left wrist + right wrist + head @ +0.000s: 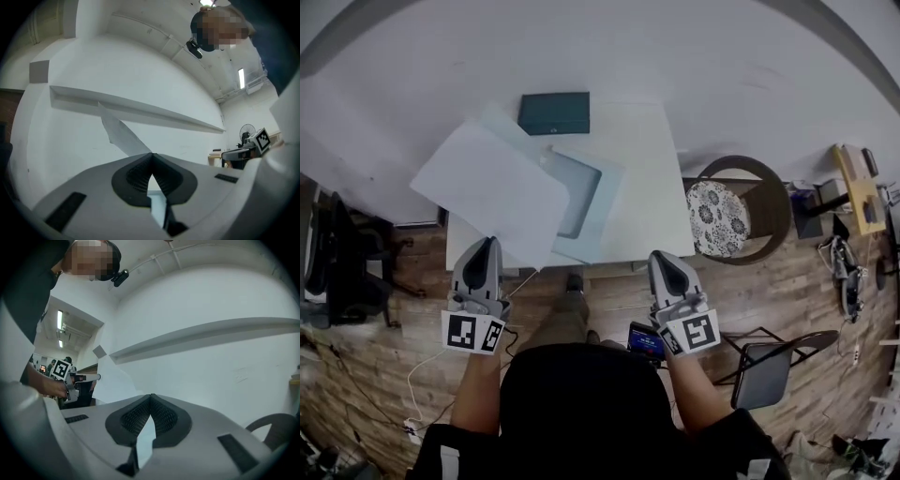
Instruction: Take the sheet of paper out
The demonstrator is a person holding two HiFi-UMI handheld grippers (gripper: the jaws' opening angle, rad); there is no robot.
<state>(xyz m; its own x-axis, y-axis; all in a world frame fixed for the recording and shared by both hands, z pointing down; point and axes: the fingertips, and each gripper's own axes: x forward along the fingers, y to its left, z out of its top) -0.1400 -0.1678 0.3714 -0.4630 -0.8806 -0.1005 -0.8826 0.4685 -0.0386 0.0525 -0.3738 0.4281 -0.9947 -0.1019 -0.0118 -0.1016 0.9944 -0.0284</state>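
Note:
In the head view a white sheet of paper hangs in the air over the left part of the white table. My left gripper is shut on its near corner. In the left gripper view the sheet rises up and left from the closed jaw tips. A pale blue folder lies flat on the table, partly under the sheet. My right gripper hovers at the table's front edge, right of the folder and apart from it. Its jaws meet, and I see nothing held.
A dark teal box lies at the table's far edge. A round chair with a patterned cushion stands right of the table, and a folding chair is at my right. Cables run over the wooden floor to my left.

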